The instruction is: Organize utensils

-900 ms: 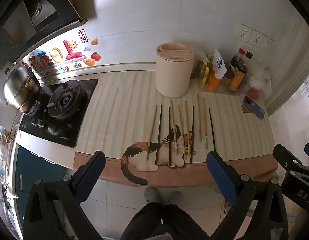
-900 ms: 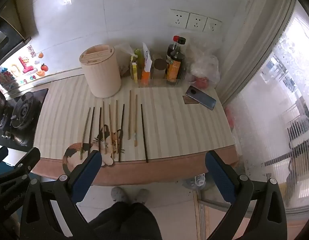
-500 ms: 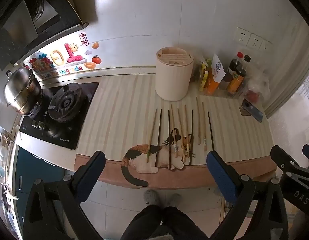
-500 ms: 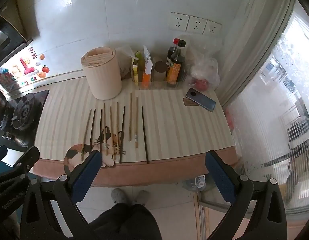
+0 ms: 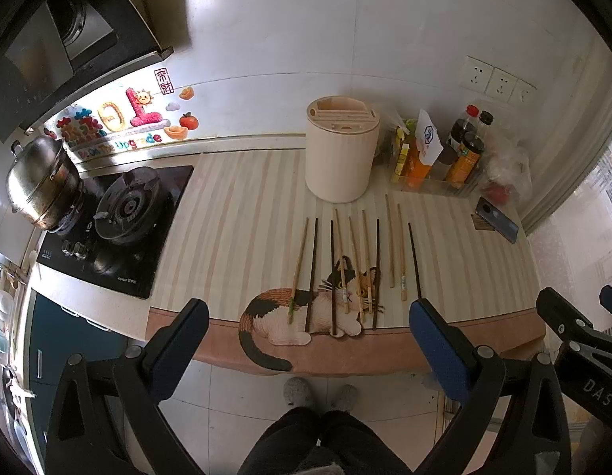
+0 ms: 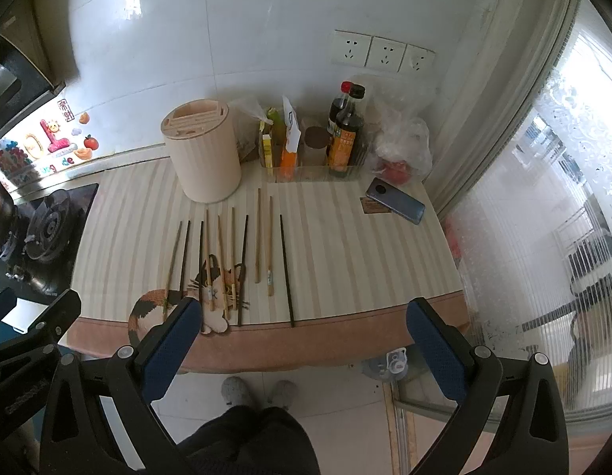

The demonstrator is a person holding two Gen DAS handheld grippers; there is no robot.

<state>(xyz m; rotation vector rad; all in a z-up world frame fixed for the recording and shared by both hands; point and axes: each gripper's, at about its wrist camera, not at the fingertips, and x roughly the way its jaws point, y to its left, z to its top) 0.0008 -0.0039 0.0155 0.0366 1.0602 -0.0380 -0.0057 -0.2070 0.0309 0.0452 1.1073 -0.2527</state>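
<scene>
Several chopsticks (image 5: 355, 265), some pale wood and some dark, lie side by side on the striped counter mat (image 5: 246, 229); they also show in the right wrist view (image 6: 230, 257). A cream round utensil holder (image 5: 341, 154) with slots on top stands behind them, also in the right wrist view (image 6: 203, 154). My left gripper (image 5: 306, 348) is open and empty, held high in front of the counter edge. My right gripper (image 6: 302, 348) is open and empty at the same height, to the right of the left one.
A gas stove (image 5: 123, 213) and a steel pot (image 5: 40, 182) are at the left. Sauce bottles (image 6: 345, 138), a plastic bag (image 6: 401, 146) and a phone (image 6: 395, 206) sit at the back right. A window (image 6: 563, 198) is at the right. My feet (image 5: 317, 394) are on the tiled floor.
Both grippers have drawn back and up from the counter a little, so the chopsticks and holder look slightly farther. Both stay open.
</scene>
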